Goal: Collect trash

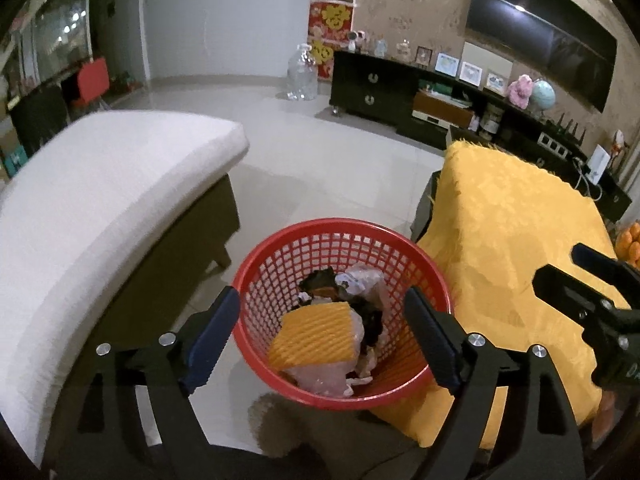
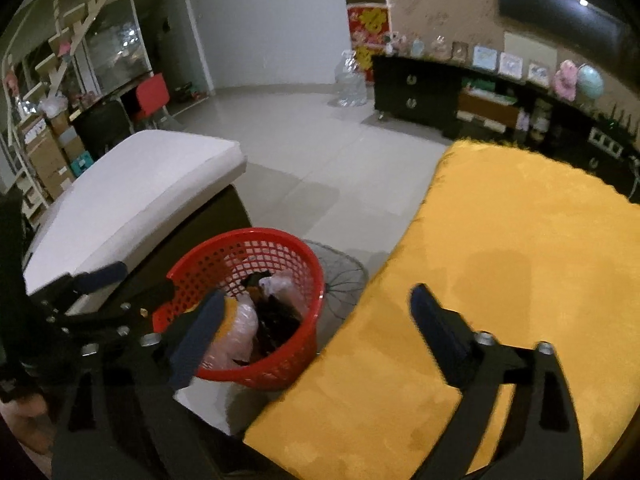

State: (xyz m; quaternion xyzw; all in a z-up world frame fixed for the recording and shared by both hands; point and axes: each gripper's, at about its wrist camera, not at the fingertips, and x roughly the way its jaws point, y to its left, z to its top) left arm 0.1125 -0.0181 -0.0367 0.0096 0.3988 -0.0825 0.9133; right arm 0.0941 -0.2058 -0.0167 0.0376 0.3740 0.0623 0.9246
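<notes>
A red mesh basket stands on the floor between a white sofa and a yellow-covered table. It holds trash: an orange ribbed foam piece, clear plastic wrap and dark scraps. My left gripper is open and empty, held above the basket's mouth. The basket shows in the right wrist view at lower left. My right gripper is open and empty, over the table edge beside the basket. The left gripper shows there too; the right gripper's fingers show at the left view's right edge.
The white sofa cushion lies left of the basket. The yellow cloth table lies right of it. A round wire fan grille lies on the floor behind the basket. A black TV cabinet and a water jug stand far back.
</notes>
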